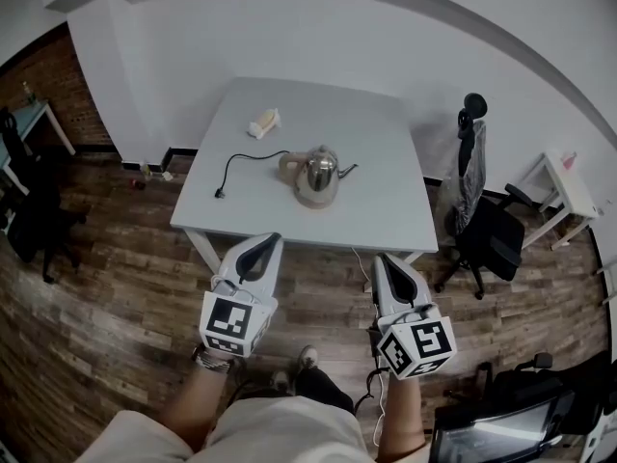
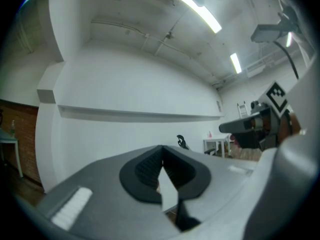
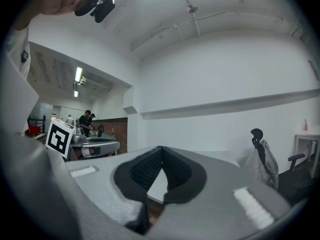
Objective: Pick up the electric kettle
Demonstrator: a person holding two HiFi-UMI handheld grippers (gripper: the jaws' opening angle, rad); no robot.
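Observation:
A steel electric kettle (image 1: 319, 174) with a beige handle and base stands upright near the middle of the white table (image 1: 386, 210); its black cord (image 1: 241, 162) trails left. Both grippers hover short of the table's front edge, over the wooden floor, pointing level toward it. My left gripper (image 1: 262, 242) is shut and empty, as its own view (image 2: 161, 156) shows. My right gripper (image 1: 388, 261) is likewise shut with nothing held (image 3: 160, 156). The kettle is hidden in both gripper views.
A small crumpled beige item (image 1: 264, 122) lies at the table's far left. A black office chair (image 1: 482, 230) stands right of the table, a small white side table (image 1: 559, 191) beyond it. A dark chair (image 1: 34, 210) sits at far left.

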